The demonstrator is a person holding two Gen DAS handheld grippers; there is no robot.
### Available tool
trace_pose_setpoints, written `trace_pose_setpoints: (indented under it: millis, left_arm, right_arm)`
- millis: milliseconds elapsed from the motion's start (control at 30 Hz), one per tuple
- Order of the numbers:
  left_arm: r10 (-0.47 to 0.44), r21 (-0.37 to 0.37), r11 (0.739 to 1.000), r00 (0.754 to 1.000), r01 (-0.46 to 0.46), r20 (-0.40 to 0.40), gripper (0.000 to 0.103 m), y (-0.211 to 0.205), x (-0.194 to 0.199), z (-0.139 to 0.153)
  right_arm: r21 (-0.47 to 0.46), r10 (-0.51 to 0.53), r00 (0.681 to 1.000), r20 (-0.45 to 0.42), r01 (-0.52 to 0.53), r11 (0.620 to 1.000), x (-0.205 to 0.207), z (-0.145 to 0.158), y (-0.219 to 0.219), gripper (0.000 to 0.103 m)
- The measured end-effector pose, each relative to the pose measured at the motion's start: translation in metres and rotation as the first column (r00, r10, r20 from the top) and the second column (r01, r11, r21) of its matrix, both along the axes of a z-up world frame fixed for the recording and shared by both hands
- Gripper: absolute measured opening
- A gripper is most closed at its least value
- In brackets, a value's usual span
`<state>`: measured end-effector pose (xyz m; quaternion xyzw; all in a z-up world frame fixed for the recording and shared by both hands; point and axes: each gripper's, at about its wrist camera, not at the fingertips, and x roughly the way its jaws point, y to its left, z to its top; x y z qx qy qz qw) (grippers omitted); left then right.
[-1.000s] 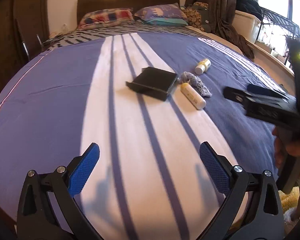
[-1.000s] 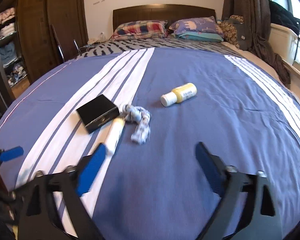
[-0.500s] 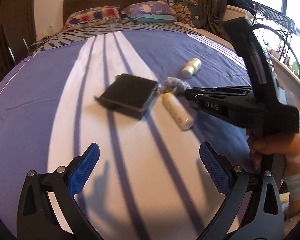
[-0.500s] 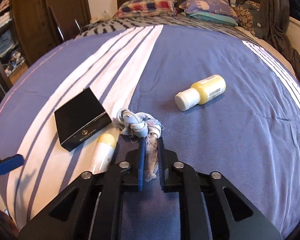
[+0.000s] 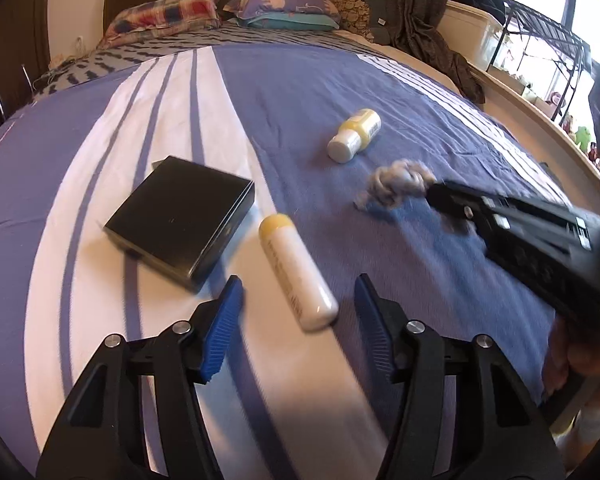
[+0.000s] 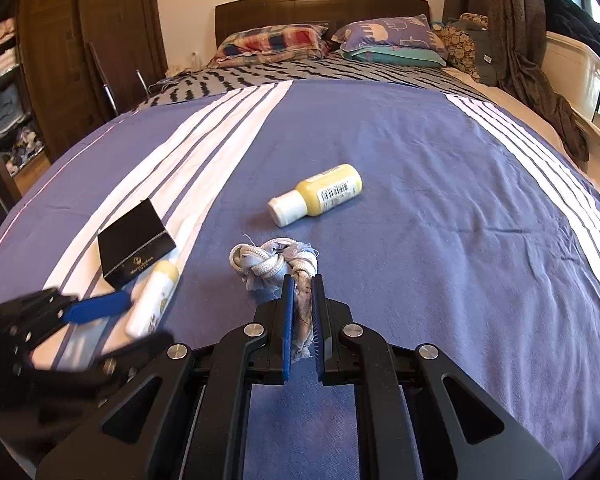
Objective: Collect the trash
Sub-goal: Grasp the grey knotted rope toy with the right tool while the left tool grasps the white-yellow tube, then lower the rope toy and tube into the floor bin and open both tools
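A knotted grey-white rag (image 6: 272,262) hangs from my right gripper (image 6: 303,304), which is shut on its tail just above the blue striped bedspread (image 6: 440,152). From the left wrist view the rag (image 5: 398,182) shows at the right gripper's tip (image 5: 432,192). My left gripper (image 5: 296,292) is closing, and the near end of a white tube with a yellow cap (image 5: 292,264) lies between its jaws, which do not touch it. A black box (image 5: 180,216) lies left of the tube. A yellow bottle with a white cap (image 6: 320,194) lies farther up the bed.
Pillows (image 6: 272,42) and a dark headboard (image 6: 320,4) are at the bed's far end. A wooden wardrobe (image 6: 52,60) stands to the left. A curtain (image 5: 424,8), a window ledge and a metal rack (image 5: 548,40) run along the right side.
My left gripper moved in over the tube and its jaws narrowed. My right gripper shut on the rag and drew it right, away from the tube and box.
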<state>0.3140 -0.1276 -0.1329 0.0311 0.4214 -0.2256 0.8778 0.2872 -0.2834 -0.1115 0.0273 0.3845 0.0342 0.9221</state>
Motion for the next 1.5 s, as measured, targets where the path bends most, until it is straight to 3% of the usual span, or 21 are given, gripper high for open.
trace_pose_setpoints:
  millis: [133, 300, 367, 767, 1500]
  left_arm:
    - [0.015, 0.007, 1.000, 1.000, -0.014, -0.014, 0.049, -0.003, 0.010, -0.002]
    - [0.021, 0.022, 1.000, 1.000, -0.020, -0.011, 0.024, -0.003, 0.008, -0.002]
    - [0.018, 0.026, 1.000, 1.000, -0.018, -0.007, 0.019, -0.001, 0.003, -0.001]
    - [-0.017, 0.023, 1.000, 1.000, 0.017, 0.024, 0.018, 0.025, -0.077, 0.008]
    - [-0.004, -0.020, 1.000, 0.999, 0.005, 0.034, 0.018, 0.071, -0.238, 0.013]
  right_arm:
    - [0.004, 0.020, 1.000, 0.006, -0.020, 1.000, -0.010, -0.002, 0.000, 0.010]
    - [-0.032, 0.030, 0.999, 0.022, -0.030, 0.999, -0.026, -0.002, 0.006, 0.010]
    - [-0.040, 0.031, 0.999, 0.022, -0.030, 0.999, -0.034, -0.001, 0.007, 0.010]
    - [-0.077, 0.026, 0.999, 0.037, -0.023, 0.997, -0.101, 0.007, 0.021, 0.010]
    - [-0.060, 0.063, 0.998, 0.016, -0.062, 0.996, -0.240, 0.003, 0.052, 0.010]
